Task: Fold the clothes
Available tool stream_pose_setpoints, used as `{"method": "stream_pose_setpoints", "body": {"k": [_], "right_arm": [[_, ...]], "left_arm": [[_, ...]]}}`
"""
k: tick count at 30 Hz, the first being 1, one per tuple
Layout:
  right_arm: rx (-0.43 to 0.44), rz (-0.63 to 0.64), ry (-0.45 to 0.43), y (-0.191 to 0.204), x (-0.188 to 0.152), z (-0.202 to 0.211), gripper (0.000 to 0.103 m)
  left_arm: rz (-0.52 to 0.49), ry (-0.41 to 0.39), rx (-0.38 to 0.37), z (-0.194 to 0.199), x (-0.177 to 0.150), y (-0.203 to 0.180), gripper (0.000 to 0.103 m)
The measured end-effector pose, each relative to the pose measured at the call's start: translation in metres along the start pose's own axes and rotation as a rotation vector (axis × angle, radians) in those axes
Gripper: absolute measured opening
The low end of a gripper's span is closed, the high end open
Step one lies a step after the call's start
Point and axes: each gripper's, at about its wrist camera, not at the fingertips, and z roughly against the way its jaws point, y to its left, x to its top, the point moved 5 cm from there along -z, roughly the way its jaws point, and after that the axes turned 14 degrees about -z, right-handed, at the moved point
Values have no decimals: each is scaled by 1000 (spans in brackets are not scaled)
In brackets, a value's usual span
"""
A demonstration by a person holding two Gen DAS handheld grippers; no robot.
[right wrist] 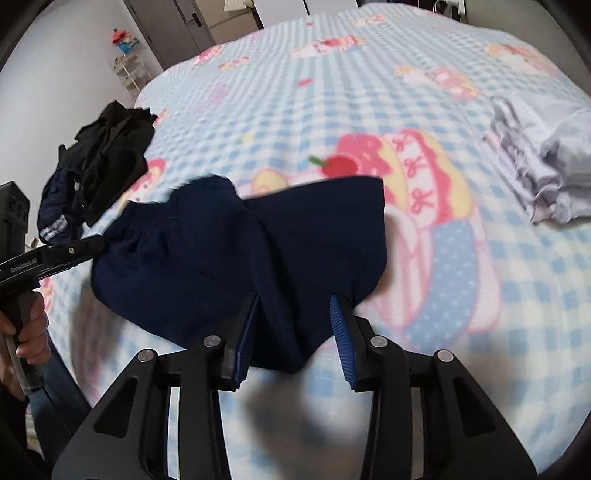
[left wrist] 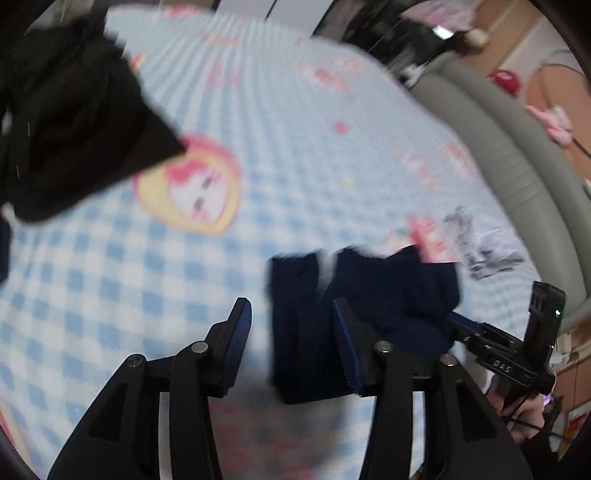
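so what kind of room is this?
Most likely a bedroom: a bed with a blue checked cartoon blanket, a padded grey headboard, and a door behind. Clothes lie on the bed.

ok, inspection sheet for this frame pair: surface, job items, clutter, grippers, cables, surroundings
Surface: bed with blue-checked cartoon blanket, blurred.
Job's things: navy garment crumpled on the blanket in front of both grippers; black clothes pile to the left; grey folded clothes to the right.
Clutter: nothing seen beyond the clothes.
Grippers: left gripper jaws apart, garment edge between them, pads not visibly pressing; right gripper jaws apart over the garment, contact unclear.
Cables: thin dark lead near the hand.
Surroundings: grey padded bed frame, door, small rack by the wall.
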Motion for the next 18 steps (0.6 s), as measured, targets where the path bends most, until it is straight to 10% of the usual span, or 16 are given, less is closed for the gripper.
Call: {"method": "stream_pose_setpoints", "body": {"k": [4,11,18], "right_arm": [[100,34,-45,30,6,16,49],[-13,90,62,33,-10,-24,40],[-20,-82,31,-15,0,13,59]], "left_arm": [[-51,28,-48,-19,-2,-23,48],[-77,184,195,-42,-15,1,54],[44,81,13,-15,-20,18,53]]}}
